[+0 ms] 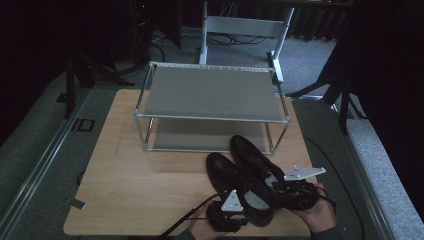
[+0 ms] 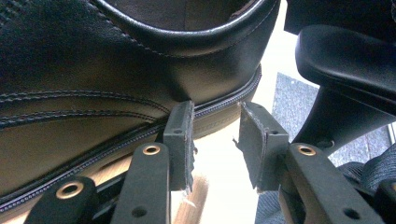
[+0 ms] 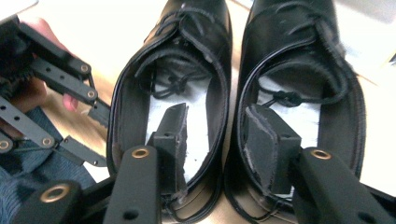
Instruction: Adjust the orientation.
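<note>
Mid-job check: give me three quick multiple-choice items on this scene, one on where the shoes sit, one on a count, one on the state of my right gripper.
1. Where do the black shoes sit?
A. On the rack's top shelf
B. On the table in front of the rack
C. On the floor

2. How many shelves does the metal rack have?
A. One
B. Two
C. Four

3. What is the state of the right gripper?
A. Open, one finger in each shoe
B. Shut on a lace
C. Open, away from both shoes

Answers: 1 B, the high view shows both shoes on the wooden table on the near side of the rack. 2 B, an upper and a lower shelf show. 3 A, the right gripper view shows its fingers apart, one over each shoe's opening.
</note>
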Tool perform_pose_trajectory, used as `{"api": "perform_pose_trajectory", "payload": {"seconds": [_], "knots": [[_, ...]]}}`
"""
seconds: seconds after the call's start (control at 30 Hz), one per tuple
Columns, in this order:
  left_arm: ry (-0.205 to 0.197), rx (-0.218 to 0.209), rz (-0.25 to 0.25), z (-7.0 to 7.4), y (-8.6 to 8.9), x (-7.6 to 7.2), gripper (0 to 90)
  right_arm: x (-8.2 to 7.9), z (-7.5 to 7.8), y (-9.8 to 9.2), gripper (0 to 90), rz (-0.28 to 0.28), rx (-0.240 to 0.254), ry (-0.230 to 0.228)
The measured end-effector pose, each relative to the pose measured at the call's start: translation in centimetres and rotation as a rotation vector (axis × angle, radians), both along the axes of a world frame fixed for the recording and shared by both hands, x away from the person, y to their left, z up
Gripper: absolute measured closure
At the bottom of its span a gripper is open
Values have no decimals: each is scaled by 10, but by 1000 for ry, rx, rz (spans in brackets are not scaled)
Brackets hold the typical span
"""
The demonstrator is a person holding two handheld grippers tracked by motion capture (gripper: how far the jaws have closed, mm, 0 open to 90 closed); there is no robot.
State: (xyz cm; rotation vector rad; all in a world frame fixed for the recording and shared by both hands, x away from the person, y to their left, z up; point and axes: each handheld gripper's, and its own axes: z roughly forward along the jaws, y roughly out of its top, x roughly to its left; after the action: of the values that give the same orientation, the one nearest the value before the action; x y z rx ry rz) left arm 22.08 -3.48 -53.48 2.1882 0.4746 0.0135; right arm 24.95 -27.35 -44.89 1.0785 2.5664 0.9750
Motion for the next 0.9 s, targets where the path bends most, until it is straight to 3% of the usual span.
{"api": "perform_pose_trajectory", "payload": {"seconds": [0.13,0.2,0.47,0.57,0.77,0.9], "knots": [[-7,15,15,-1,3,1,639,3,-6,2,507,-6,-43,27],[4,11,28,-1,8,4,639,6,-12,2,483,-2,-72,65],[3,2,50,1,14,7,638,7,-11,3,444,-10,-68,81],[4,0,51,1,14,7,638,9,-15,5,394,-9,-97,115],[10,-7,51,1,14,8,640,15,-19,9,379,-21,-128,146],[18,-11,56,1,15,10,643,19,-24,15,399,-32,-182,185]]}}
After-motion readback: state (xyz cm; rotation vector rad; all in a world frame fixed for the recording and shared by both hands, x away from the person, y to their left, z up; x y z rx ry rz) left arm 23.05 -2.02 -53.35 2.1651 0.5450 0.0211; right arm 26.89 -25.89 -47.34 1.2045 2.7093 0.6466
